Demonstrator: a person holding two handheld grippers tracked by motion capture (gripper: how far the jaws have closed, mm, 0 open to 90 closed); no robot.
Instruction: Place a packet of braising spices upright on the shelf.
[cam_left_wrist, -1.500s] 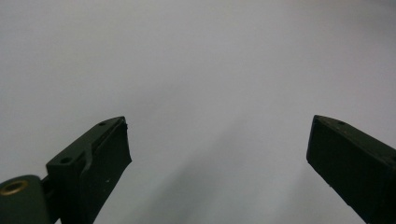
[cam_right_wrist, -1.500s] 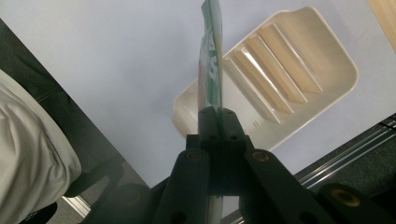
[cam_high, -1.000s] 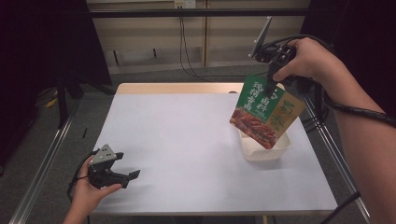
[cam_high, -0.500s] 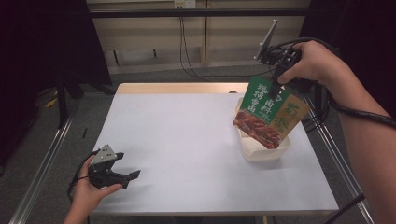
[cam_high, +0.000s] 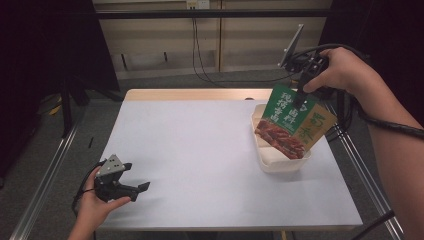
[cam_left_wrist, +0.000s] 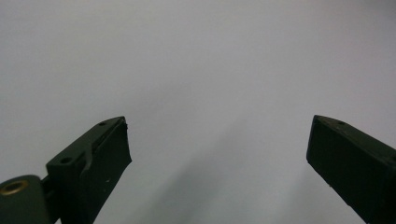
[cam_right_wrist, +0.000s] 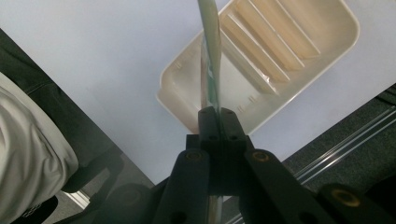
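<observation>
We pinch a glossy flat packet (cam_high: 292, 122) in our right gripper (cam_high: 303, 90) above the ribbed cream tray (cam_right_wrist: 299, 51). Our left gripper (cam_high: 131, 186) rests low, jaws spread wide.

- The packet (cam_high: 292, 122) is green with white lettering, a red-brown food print and a tan corner.
- The tray (cam_high: 280, 161) is cream-white.
- The desk (cam_high: 200, 145) is plain pale grey-white with a light wood far edge.
- Both tools are black.

The right gripper (cam_high: 302, 93) has lifted the food packet (cam_high: 292, 123) slightly higher above the tray (cam_high: 280, 162).
</observation>
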